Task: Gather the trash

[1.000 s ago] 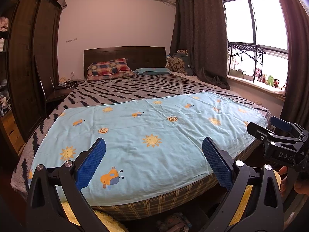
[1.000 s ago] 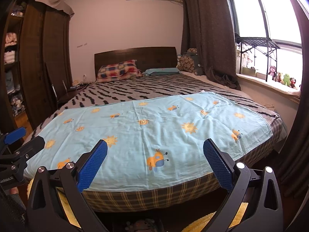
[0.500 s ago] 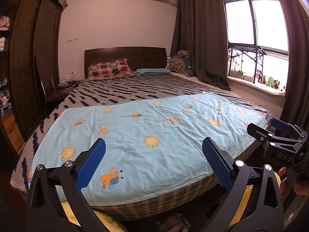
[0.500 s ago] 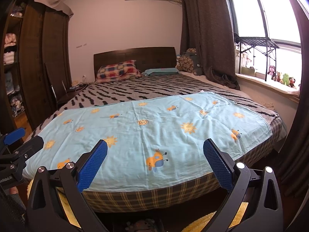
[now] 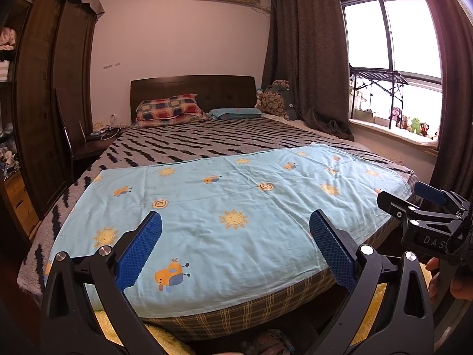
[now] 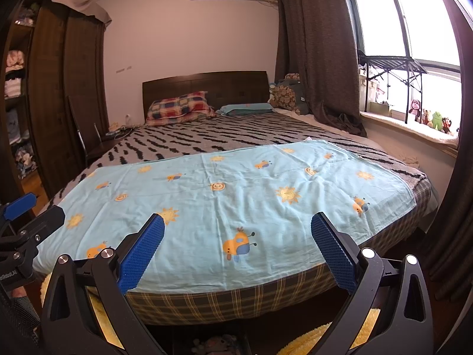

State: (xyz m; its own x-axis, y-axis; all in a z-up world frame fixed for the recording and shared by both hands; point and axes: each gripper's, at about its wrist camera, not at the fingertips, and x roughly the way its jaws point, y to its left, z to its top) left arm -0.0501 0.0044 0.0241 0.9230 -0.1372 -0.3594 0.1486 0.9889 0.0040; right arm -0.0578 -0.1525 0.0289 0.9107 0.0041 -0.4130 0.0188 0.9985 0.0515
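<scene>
No trash clearly in sight ahead of either claw. Only a small, blurred heap of something on the floor [image 5: 267, 343] just below the left claw [image 5: 233, 248], under the foot of the bed [image 5: 236, 313]; whether rubbish or a toy, cannot tell. Same dim shape below the right claw [image 6: 236, 250] in its own view.

Both claws wide open, blue pads far apart, nothing held. Right claw also visible at the far right of the left view, a hand [image 5: 443, 278] beneath it.

Straight ahead of both claws, a pale blue sheet [image 5: 224, 207] printed with suns and birds, spread smooth and bare over a zebra-striped blanket [image 5: 207, 145]. Beyond, a plaid pillow [image 5: 170, 109] against a dark headboard. To the right, a bright window [image 6: 414, 29] with soft toys on the sill; to the left, a tall dark wardrobe [image 5: 44, 103].

Probably still the searching step: best to tip the claws down toward the floor and scan slowly, keeping them open until a real target shows.
</scene>
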